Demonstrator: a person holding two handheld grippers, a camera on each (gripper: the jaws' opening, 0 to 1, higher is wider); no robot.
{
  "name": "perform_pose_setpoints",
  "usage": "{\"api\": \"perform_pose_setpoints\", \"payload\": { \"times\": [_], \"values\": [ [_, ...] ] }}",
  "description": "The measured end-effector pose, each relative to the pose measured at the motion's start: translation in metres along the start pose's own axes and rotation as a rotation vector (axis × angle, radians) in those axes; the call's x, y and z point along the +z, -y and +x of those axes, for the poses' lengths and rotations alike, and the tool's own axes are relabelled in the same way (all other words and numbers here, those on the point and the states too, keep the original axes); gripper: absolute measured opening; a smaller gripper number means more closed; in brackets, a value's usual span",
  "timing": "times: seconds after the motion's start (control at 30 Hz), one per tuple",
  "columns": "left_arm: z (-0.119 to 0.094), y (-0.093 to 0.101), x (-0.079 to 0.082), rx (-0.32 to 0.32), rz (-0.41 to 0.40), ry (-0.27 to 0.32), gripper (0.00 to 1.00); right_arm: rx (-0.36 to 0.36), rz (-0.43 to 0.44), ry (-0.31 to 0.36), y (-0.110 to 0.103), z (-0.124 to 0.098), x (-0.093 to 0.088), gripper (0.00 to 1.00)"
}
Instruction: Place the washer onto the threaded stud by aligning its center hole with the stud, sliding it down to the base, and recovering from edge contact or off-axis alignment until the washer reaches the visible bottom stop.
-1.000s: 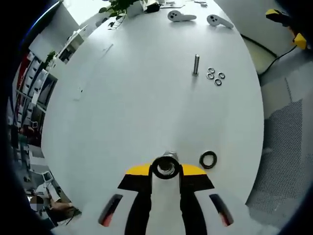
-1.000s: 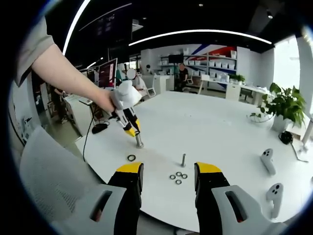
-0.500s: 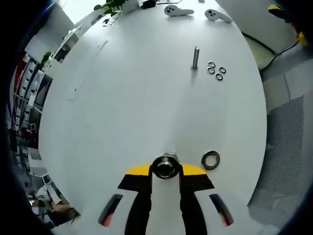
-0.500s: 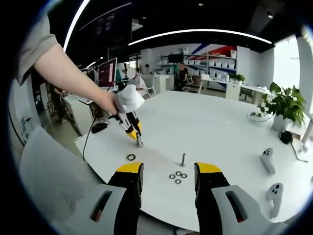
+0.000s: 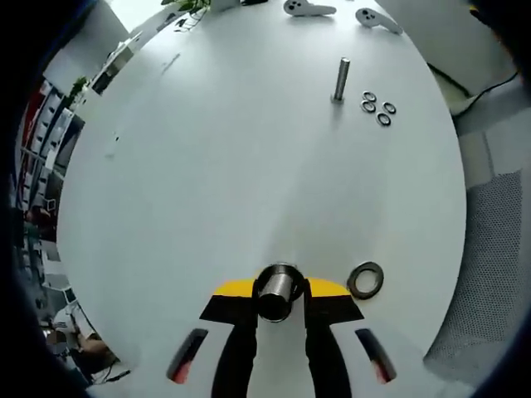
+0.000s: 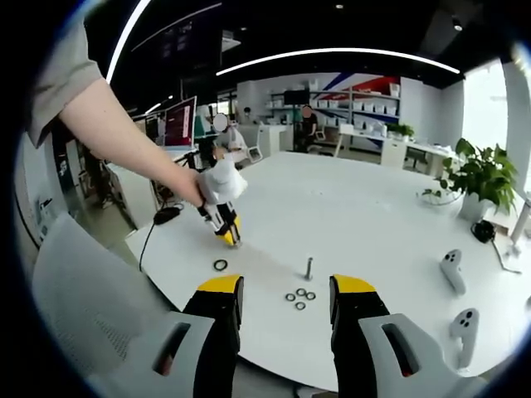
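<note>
My left gripper (image 5: pixel 280 300) is shut on a short metal stud (image 5: pixel 278 290) with a dark rim at its top, close above the white table (image 5: pixel 207 166). A black washer (image 5: pixel 365 280) lies flat just right of it. Farther off, a thin threaded stud (image 5: pixel 341 79) stands upright with several small washers (image 5: pixel 377 108) beside it. In the right gripper view, my right gripper (image 6: pixel 286 311) is open and holds nothing, near the table's edge. Beyond it are the small washers (image 6: pixel 300 296), the thin stud (image 6: pixel 309 268), the black washer (image 6: pixel 220 265) and the left gripper (image 6: pixel 224 228) in a person's hand.
Two white controllers (image 5: pixel 307 8) lie at the table's far end, and are at the right (image 6: pixel 452 269) in the right gripper view. A potted plant (image 6: pixel 481 178) stands at the far right. A grey chair back (image 6: pixel 75 282) is at the left. The table edge (image 5: pixel 448 249) drops off just right of the washer.
The left gripper has leaned over with the short stud, so its side now shows instead of only its top. The right gripper has barely moved.
</note>
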State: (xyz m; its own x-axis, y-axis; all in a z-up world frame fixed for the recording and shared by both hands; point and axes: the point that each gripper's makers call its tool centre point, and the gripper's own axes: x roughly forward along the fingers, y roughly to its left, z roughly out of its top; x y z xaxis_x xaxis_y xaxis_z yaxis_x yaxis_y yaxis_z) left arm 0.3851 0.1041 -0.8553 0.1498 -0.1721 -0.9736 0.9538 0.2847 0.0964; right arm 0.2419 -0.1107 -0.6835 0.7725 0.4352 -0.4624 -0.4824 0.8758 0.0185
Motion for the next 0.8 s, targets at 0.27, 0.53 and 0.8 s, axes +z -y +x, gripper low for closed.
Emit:
{"api": "perform_pose_setpoints", "payload": {
  "times": [0.27, 0.53, 0.8],
  "values": [
    [0.0, 0.0, 0.0, -0.009, -0.008, 0.01, 0.19, -0.006, -0.005, 0.003, 0.001, 0.0, 0.001, 0.44],
    [0.0, -0.001, -0.002, -0.012, -0.007, 0.025, 0.21, -0.012, -0.012, -0.002, 0.001, 0.0, 0.0, 0.43],
    [-0.015, -0.007, 0.002, 0.033, -0.075, 0.08, 0.29, -0.015, -0.017, -0.003, 0.002, 0.0, 0.0, 0.43]
  ]
}}
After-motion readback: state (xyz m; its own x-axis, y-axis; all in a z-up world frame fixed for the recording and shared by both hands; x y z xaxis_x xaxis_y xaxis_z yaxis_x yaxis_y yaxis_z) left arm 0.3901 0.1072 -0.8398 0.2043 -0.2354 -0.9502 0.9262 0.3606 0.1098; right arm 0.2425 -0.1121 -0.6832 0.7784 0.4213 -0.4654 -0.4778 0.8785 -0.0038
